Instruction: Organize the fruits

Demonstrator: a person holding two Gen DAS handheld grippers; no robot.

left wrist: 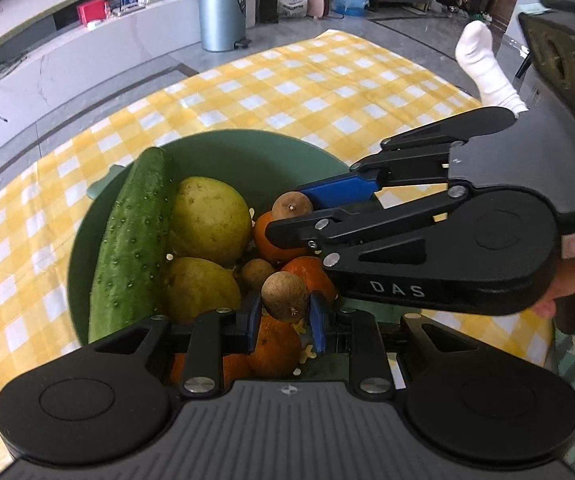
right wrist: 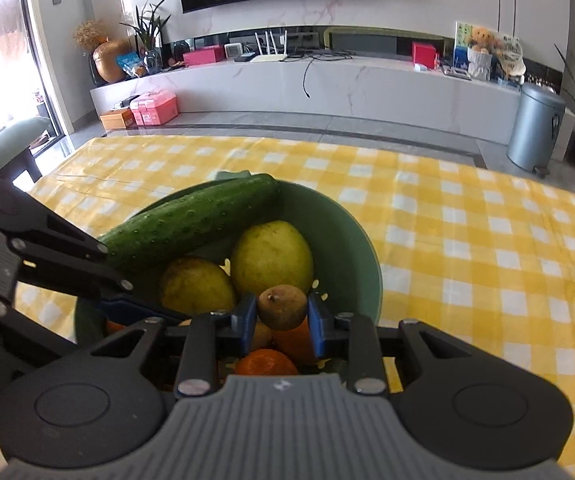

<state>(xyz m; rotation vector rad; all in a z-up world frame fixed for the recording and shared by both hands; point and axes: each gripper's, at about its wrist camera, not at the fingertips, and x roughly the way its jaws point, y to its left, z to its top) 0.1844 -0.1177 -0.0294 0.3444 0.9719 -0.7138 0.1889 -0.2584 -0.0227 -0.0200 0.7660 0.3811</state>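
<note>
**Both grippers over the fruit bowl, each clamped on a small brown fruit**

Left gripper (left wrist: 285,312): blue-padded fingers closed tight on a small round brown fruit (left wrist: 285,296), held above the fruit pile at the near side of the round pale-green bowl (left wrist: 247,144). Pads press on both sides of the fruit.

Right gripper (right wrist: 282,312): likewise closed on a second small brown fruit with a short stem nub (right wrist: 282,307), held over the bowl's near edge. In the left wrist view this gripper reaches in from the right, its fruit just above the oranges.

Bowl contents: long bumpy green cucumber (left wrist: 135,240) leaning against the far-left wall, its tip at the rim; two yellow-green pears (left wrist: 209,220) side by side; several oranges (left wrist: 275,344) at the near side; one more small brown fruit loose (left wrist: 257,274) among them.

Bowl stands on a yellow-and-white checked tablecloth (left wrist: 307,80). A person's hand (left wrist: 563,284) shows behind the right gripper's body.
</note>
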